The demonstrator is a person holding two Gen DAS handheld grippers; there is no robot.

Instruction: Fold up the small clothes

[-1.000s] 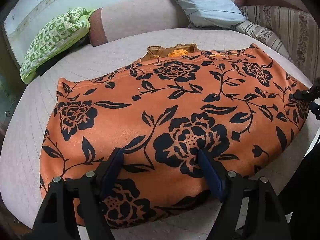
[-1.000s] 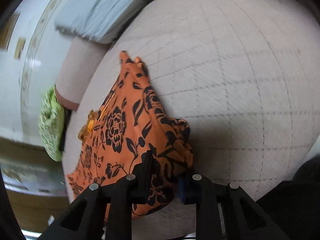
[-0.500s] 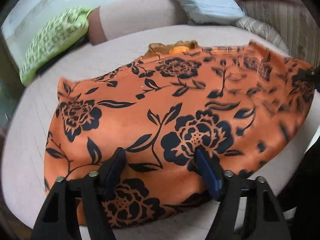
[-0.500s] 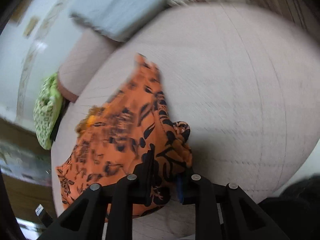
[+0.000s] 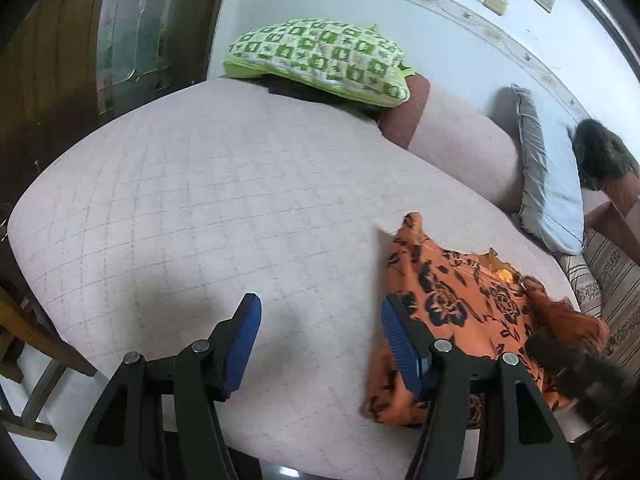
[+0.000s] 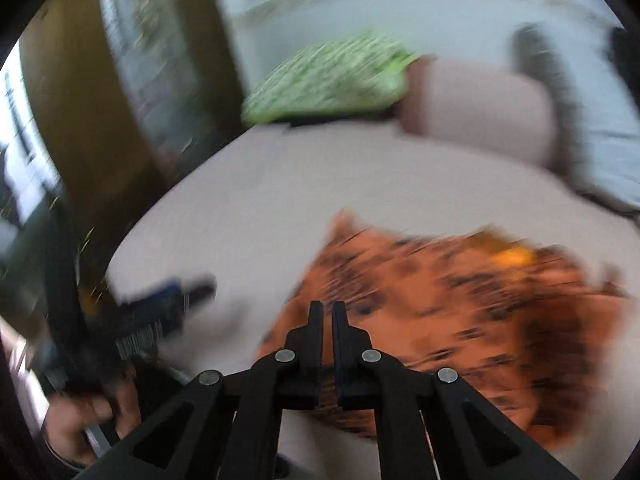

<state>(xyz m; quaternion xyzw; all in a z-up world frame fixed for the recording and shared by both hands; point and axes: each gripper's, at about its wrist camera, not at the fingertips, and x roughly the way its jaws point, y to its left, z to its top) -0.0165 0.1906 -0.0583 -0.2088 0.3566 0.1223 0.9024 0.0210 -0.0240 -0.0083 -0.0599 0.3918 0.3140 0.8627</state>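
Note:
An orange garment with black flowers (image 5: 452, 304) lies folded narrower on the pale quilted cushion (image 5: 224, 208), at the right of the left wrist view. My left gripper (image 5: 320, 340) is open and empty, its right finger at the garment's left edge. In the blurred right wrist view the garment (image 6: 460, 312) lies ahead and to the right. My right gripper (image 6: 327, 320) is shut just above it; whether cloth is pinched between the fingers is unclear.
A green checked pillow (image 5: 320, 60) lies at the cushion's far edge, beside a pink bolster (image 5: 460, 148) and a pale blue pillow (image 5: 556, 184). A wooden door (image 5: 48, 72) stands at the left. The other handheld gripper (image 6: 160, 320) shows at left in the right wrist view.
The garment's right side has been carried over to the left, so it is folded narrower. My left gripper has swung left off the cloth. The right gripper moved fast and its view is blurred.

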